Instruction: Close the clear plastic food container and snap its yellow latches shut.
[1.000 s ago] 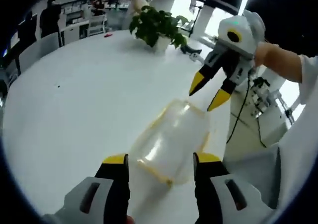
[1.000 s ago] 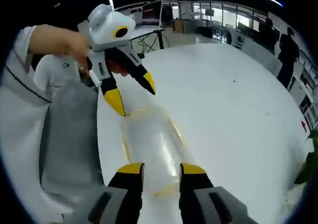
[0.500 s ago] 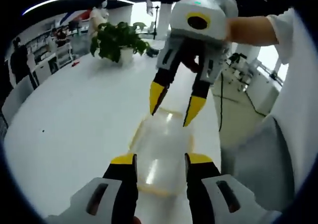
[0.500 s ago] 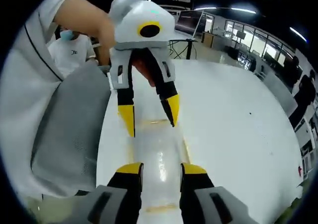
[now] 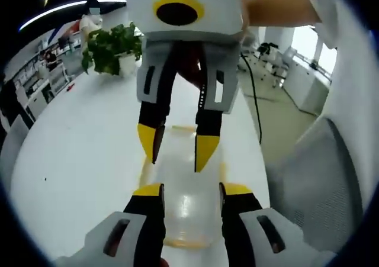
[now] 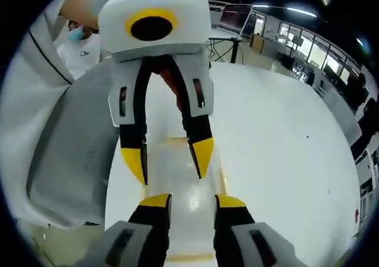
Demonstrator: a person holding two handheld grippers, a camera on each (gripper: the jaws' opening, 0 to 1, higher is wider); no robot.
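Two grippers nose to nose over the clear plastic food container, lying lengthwise on the white table near its edge. In the left gripper view, left gripper low and near, jaws apart, straddling the near end of the box; whether the tips press the walls, hard to tell. Right gripper coming in from the far side, yellow tips spread over the far end. Same picture flipped in the right gripper view: right gripper with jaws parted astride the container, left gripper opposite, tips apart above it.

Lid apparently already down on the body, yellow trim running along the long sides and across the ends. Latches themselves: too blurred through the clear plastic to call snapped or loose. Likely judgement: closing done or nearly so, latching still the job ahead, one gripper steadying while the other presses a yellow tab. Potted plant far off on the table, well clear. Grey chair just beside the table edge.
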